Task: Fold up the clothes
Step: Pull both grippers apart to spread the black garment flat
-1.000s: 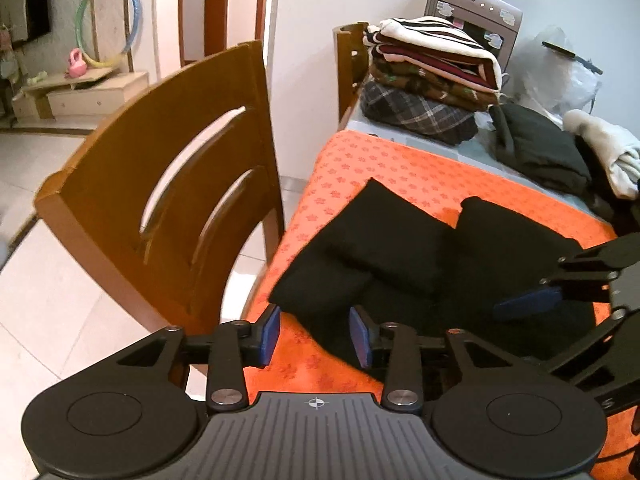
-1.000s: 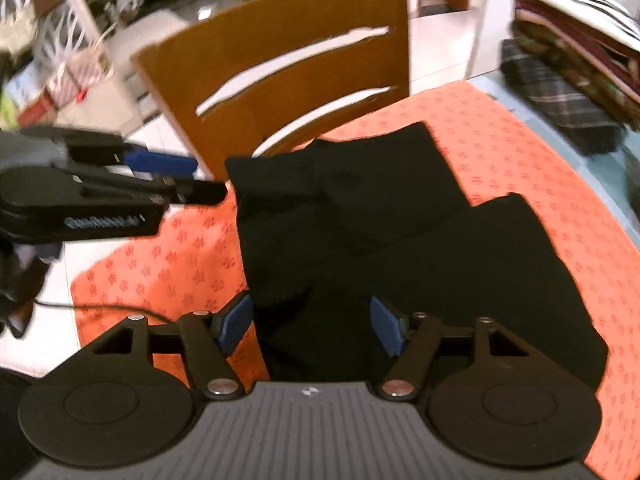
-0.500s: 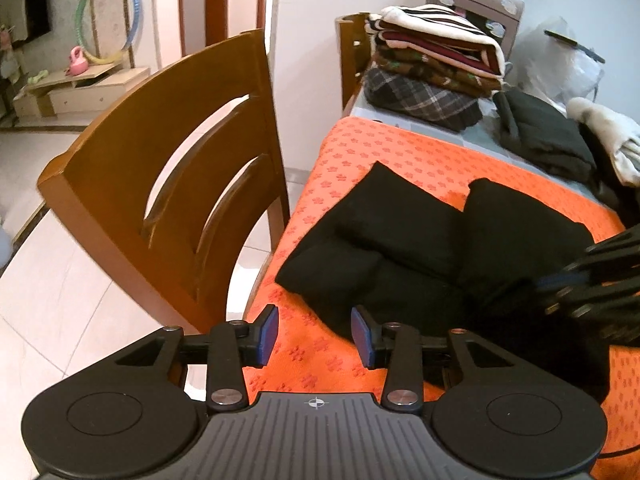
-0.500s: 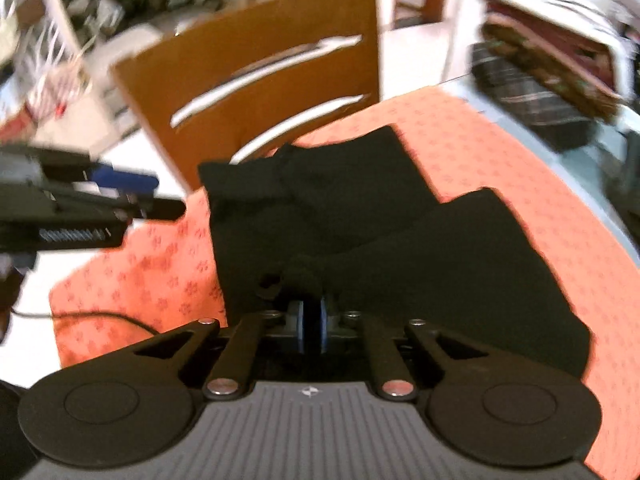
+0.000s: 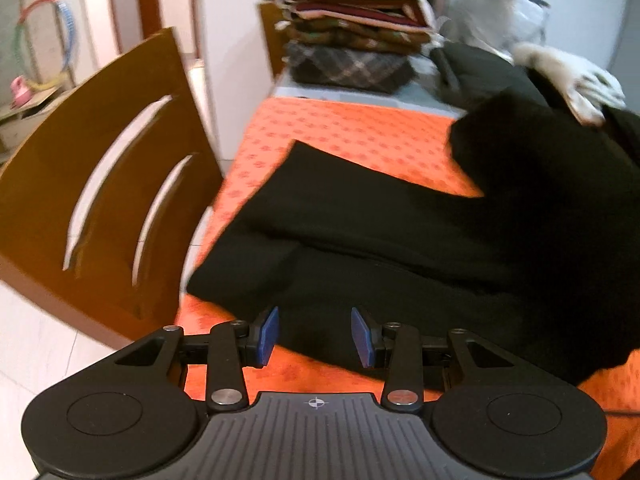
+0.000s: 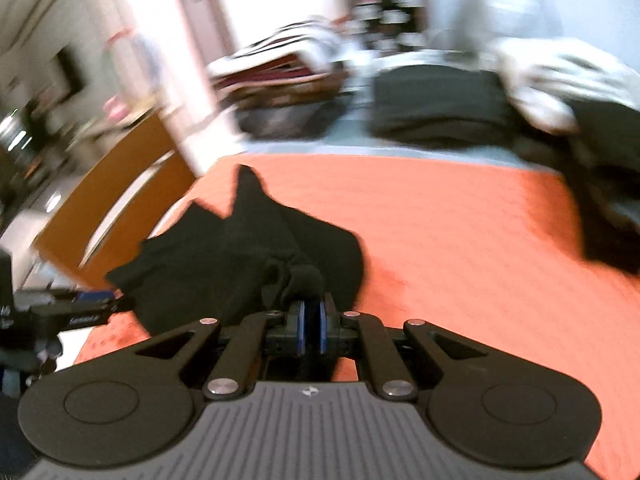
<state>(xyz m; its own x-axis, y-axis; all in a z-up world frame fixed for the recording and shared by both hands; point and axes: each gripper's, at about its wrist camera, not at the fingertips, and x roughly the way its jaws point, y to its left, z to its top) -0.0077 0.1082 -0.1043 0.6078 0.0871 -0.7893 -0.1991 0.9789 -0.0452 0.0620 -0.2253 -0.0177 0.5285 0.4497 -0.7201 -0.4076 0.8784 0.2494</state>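
Right gripper (image 6: 312, 322) now lifting pinched black garment (image 5: 400, 240) off orange tablecloth (image 6: 460, 220), left gripper (image 5: 314, 336) hovering half-open, empty

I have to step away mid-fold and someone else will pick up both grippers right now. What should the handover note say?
Right gripper: shut on a bunched edge of the black garment; its jaws have just closed on the cloth, which hangs lifted from them.
Left gripper: open, holding nothing, just above the garment's near edge.
The garment lies on the orange tablecloth, beside the wooden chair. A stack of folded clothes sits at the far end, with loose garments next to it.
Done: one edge gripped and raised.
Left: probably carry that edge across to finish the fold, flatten it, then move it to the stack.
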